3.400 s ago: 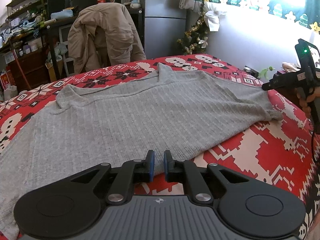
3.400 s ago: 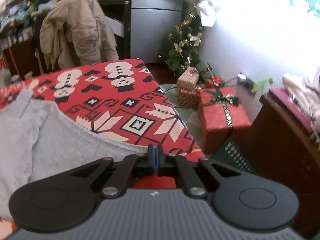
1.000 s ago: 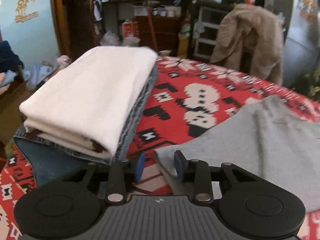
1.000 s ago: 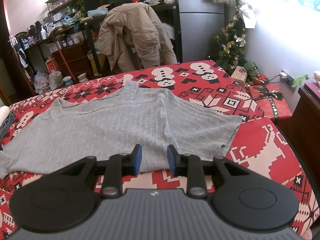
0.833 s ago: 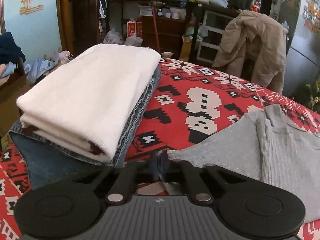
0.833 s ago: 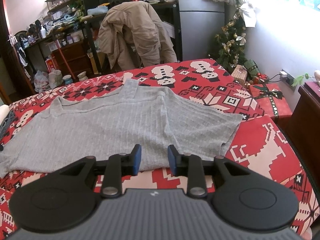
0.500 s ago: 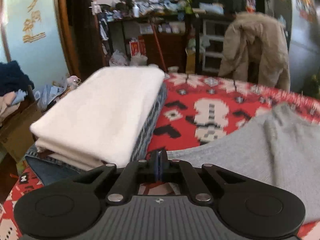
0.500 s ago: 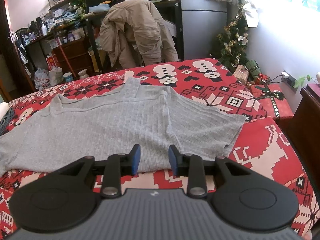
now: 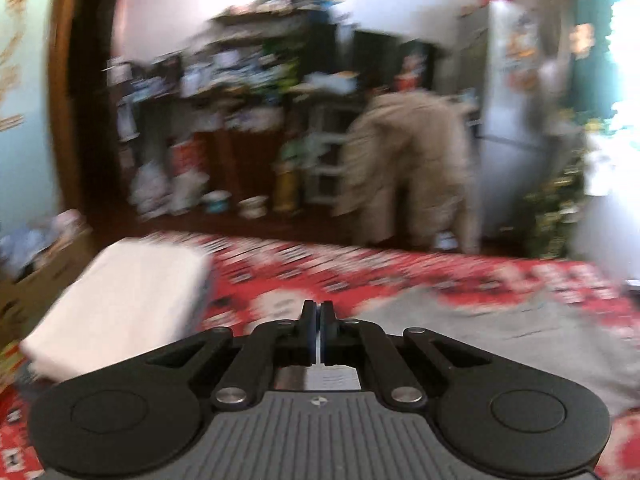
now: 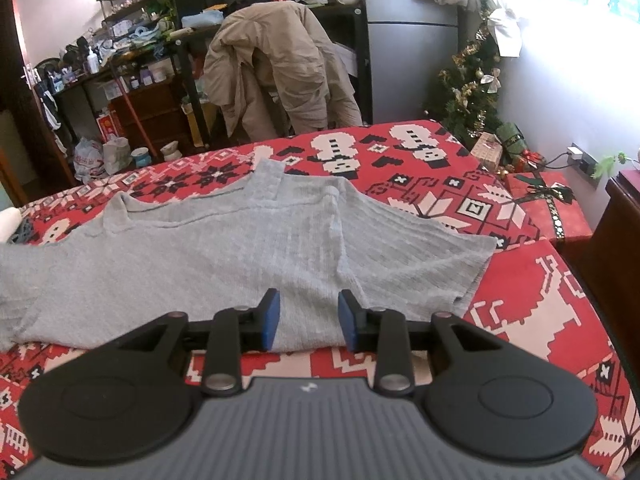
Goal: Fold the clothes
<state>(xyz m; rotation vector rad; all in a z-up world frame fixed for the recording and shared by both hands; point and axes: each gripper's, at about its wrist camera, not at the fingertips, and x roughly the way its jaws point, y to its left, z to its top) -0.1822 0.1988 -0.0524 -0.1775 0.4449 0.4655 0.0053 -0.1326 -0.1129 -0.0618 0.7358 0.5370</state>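
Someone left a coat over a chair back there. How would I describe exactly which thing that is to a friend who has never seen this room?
Start at the bed with the red snowman-patterned blanket, where a grey sweater lies spread. Look past its far edge to the tall grey fridge. Just left of it hangs the beige coat, the only big, pale, crumpled garment standing upright among dark cluttered shelves.

Lived-in home, bedroom w/ storage corner. Bed w/ red Xmas-pattern blanket [image 10: 436, 184] (snowmen, snowflakes), grey sweater [image 10: 224, 256] spread on it, folded white stack [image 9: 120, 304] at one end. Tan jacket [image 10: 276, 68] slung over chair, cluttered shelves [image 10: 132, 40] w/ bottles & boxes, grey fridge [image 10: 408, 40], small decorated Xmas tree [image 10: 472, 88], wrapped gifts [image 10: 548, 208] on floor by wall. Domestic, holiday season decor.
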